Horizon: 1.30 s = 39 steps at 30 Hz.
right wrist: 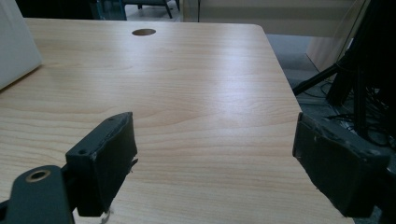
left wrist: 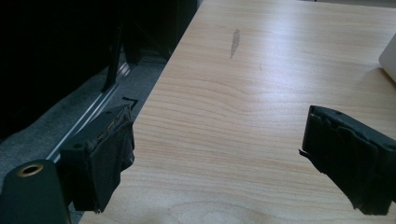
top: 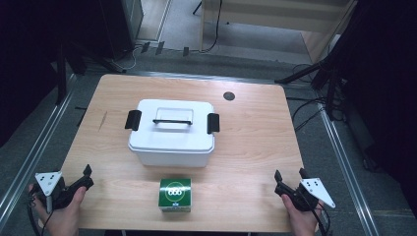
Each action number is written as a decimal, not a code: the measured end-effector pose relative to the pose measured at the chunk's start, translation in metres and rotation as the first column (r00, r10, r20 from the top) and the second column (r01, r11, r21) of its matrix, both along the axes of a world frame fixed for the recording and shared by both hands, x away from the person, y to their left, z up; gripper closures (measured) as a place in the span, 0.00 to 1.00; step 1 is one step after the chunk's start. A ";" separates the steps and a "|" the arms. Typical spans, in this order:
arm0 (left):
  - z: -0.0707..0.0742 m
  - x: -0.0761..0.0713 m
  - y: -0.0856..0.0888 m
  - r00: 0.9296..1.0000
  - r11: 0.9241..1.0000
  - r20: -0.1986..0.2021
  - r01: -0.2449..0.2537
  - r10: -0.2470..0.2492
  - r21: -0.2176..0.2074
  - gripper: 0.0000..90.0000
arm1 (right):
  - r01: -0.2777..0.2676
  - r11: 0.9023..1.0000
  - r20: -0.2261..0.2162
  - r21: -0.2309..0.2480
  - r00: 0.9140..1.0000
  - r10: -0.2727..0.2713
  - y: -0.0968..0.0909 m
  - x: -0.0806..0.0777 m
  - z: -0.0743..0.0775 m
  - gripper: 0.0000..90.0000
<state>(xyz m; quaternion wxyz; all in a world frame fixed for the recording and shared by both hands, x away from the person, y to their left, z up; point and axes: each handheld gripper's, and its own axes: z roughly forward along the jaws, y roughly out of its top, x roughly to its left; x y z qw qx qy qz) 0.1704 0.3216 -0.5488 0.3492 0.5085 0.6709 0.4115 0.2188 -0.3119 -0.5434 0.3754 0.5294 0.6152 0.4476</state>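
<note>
Resting at near bench corners, left claw [top: 87, 176] and right claw [top: 289, 181] both open, empty; green box [top: 174, 194] midway between, equally near each, white bin [top: 172, 132] behind it

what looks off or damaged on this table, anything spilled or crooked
Nothing spilled or crooked. The white lidded box sits square with both black latches down, and the green carton stands upright in front of it. The only blemish is a thin grey scuff on the wooden table, left of the box.
</note>
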 end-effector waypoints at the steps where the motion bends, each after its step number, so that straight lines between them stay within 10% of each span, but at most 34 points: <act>1: 0.000 0.000 -0.001 1.000 1.000 0.003 -0.004 0.004 0.003 0.13 | -0.005 1.000 -0.003 0.001 1.000 0.005 0.000 0.000 0.000 0.15; 11: 0.004 -0.004 -0.012 1.000 1.000 -0.010 0.013 -0.013 -0.003 0.35 | -0.083 0.997 -0.016 0.003 0.996 0.084 0.008 -0.005 0.005 0.62; 14: 0.007 -0.006 -0.019 0.999 0.999 -0.007 0.042 -0.042 -0.011 0.59 | -0.091 0.995 -0.036 0.033 0.995 0.092 0.013 -0.007 0.007 0.72; 19: 0.012 -0.009 -0.030 0.981 0.975 -0.016 0.192 -0.195 -0.107 0.80 | -0.187 0.982 -0.034 0.041 0.982 0.188 0.032 -0.013 0.017 0.90; 26: 0.012 -0.011 -0.046 0.961 0.959 -0.072 0.256 -0.266 -0.122 0.95 | -0.240 0.971 -0.033 0.019 0.970 0.241 0.056 -0.021 0.023 0.95; 32: 0.018 -0.018 -0.069 0.930 0.925 -0.052 0.354 -0.364 -0.140 1.00 | -0.355 0.935 -0.071 0.009 0.932 0.354 0.095 -0.031 0.026 1.00; 39: 0.018 -0.022 -0.109 0.869 0.874 -0.112 0.466 -0.481 -0.138 1.00 | -0.500 0.865 -0.158 0.034 0.852 0.499 0.143 -0.037 0.018 1.00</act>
